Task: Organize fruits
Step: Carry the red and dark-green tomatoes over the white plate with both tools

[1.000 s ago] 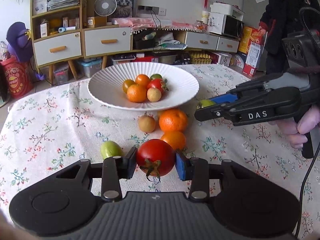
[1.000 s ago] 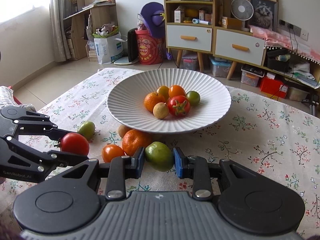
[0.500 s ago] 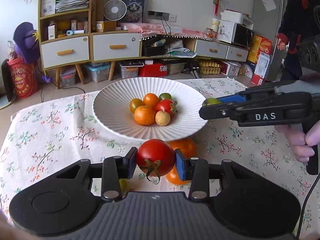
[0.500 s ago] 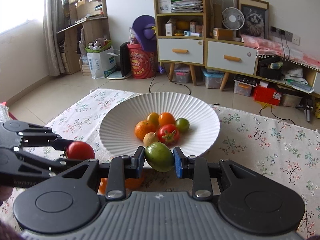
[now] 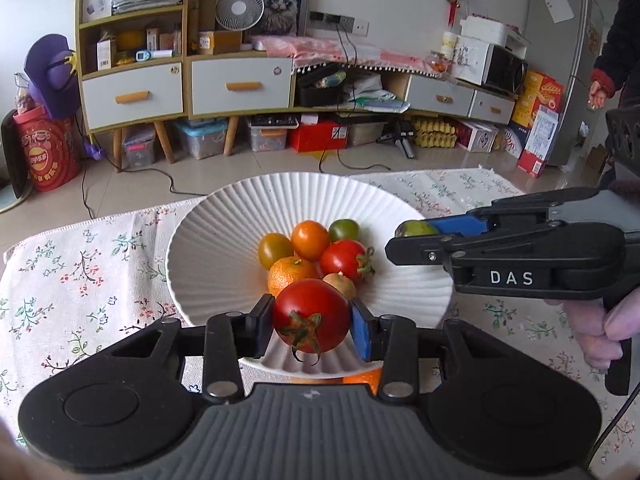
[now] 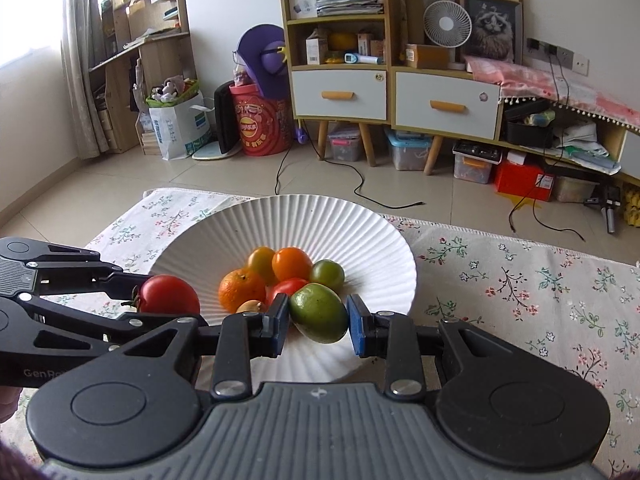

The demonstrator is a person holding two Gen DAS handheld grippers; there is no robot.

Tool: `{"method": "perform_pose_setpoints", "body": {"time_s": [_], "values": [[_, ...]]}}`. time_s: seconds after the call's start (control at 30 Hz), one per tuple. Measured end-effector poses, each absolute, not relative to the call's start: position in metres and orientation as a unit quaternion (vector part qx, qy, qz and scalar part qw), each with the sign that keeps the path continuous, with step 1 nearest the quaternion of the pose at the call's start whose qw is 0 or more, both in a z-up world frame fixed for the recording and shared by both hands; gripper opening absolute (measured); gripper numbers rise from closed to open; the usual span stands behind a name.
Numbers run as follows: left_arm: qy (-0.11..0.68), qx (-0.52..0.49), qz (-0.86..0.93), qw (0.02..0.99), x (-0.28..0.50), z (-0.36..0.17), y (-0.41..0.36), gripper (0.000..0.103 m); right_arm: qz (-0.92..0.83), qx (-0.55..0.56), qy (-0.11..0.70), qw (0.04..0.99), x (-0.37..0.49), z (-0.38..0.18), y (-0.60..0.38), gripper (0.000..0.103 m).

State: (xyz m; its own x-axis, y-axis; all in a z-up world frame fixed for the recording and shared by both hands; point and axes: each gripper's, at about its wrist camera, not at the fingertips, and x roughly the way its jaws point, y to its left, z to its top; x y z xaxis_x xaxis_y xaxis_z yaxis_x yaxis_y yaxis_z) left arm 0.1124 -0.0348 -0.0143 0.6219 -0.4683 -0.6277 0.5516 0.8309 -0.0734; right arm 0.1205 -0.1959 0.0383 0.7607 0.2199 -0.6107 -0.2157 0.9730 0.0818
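A white ribbed plate [image 5: 224, 240] [image 6: 368, 240] holds several small fruits: orange ones, a red tomato [image 5: 343, 260], a green one [image 5: 345, 229] and a pale one. My left gripper [image 5: 311, 322] is shut on a red tomato [image 5: 311, 320] and holds it above the plate's near rim; it also shows in the right wrist view [image 6: 168, 294]. My right gripper [image 6: 318, 320] is shut on a green fruit [image 6: 319, 312] above the plate's near right side; it also shows in the left wrist view [image 5: 414, 228].
The plate sits on a floral tablecloth [image 5: 80, 272]. Orange fruit [image 5: 360, 378] lies on the cloth under my left gripper. Beyond the table's far edge are the floor and cabinets [image 5: 240, 88].
Both grippers have risen and moved forward over the plate with their fruits. The loose fruits on the cloth have dropped out of sight below the left gripper.
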Motion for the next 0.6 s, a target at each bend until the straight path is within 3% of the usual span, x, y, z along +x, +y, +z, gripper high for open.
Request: {"method": "perform_pose_setpoints", "body": {"time_s": [0.6], "values": [[0.321, 0.089, -0.288, 0.898, 0.122, -0.024, -0.049, 0.040, 0.132, -0.043, 0.329, 0.934, 0.127, 0.030, -0.190, 0.028]]}}
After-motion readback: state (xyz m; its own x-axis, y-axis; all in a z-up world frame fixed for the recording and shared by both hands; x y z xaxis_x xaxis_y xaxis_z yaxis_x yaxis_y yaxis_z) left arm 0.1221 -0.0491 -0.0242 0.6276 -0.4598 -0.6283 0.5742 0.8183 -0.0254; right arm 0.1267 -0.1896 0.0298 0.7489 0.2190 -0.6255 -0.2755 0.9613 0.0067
